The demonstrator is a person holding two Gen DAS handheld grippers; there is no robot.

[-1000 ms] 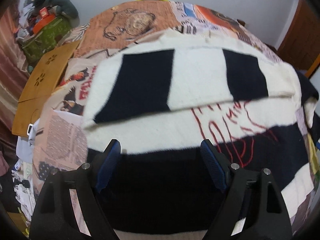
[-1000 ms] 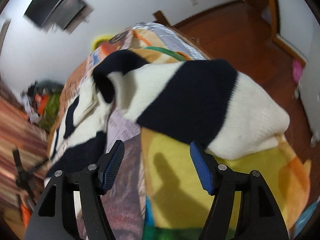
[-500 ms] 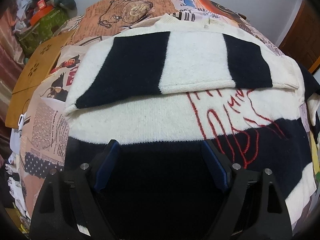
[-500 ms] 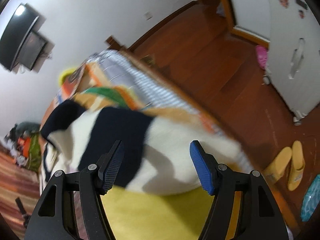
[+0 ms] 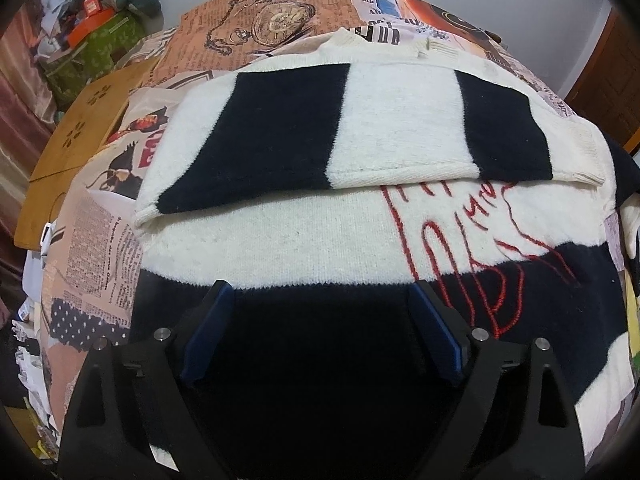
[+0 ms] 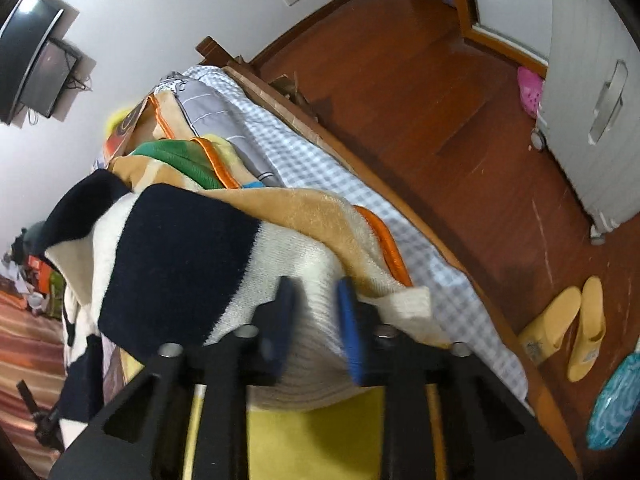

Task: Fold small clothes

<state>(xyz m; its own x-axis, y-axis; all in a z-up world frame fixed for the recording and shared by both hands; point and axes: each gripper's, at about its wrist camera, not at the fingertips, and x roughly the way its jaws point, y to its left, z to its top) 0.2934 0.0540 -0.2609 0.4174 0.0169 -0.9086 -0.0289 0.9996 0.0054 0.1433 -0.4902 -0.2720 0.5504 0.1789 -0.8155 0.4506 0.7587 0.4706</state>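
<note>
A black-and-cream striped knit sweater (image 5: 320, 232) with red stitched lettering lies flat on the bed. One sleeve (image 5: 360, 124) is folded across its chest. My left gripper (image 5: 320, 320) is open, low over the black band of the body. In the right wrist view the other sleeve (image 6: 192, 256) hangs out over the blankets. My right gripper (image 6: 316, 320) has its blue pads closed on the cream ribbed cuff (image 6: 316, 312) of that sleeve.
The bed has a newspaper-print cover (image 5: 272, 20) and a wooden board (image 5: 76, 136) at its left. Tan, green and yellow blankets (image 6: 304, 208) lie under the sleeve. The bed edge, a wooden floor (image 6: 460, 120), slippers (image 6: 568, 328) and a white cabinet (image 6: 600, 80) are to the right.
My right gripper went from open in front of the sleeve to shut on its cuff. The left gripper crept forward over the sweater and stayed open.
</note>
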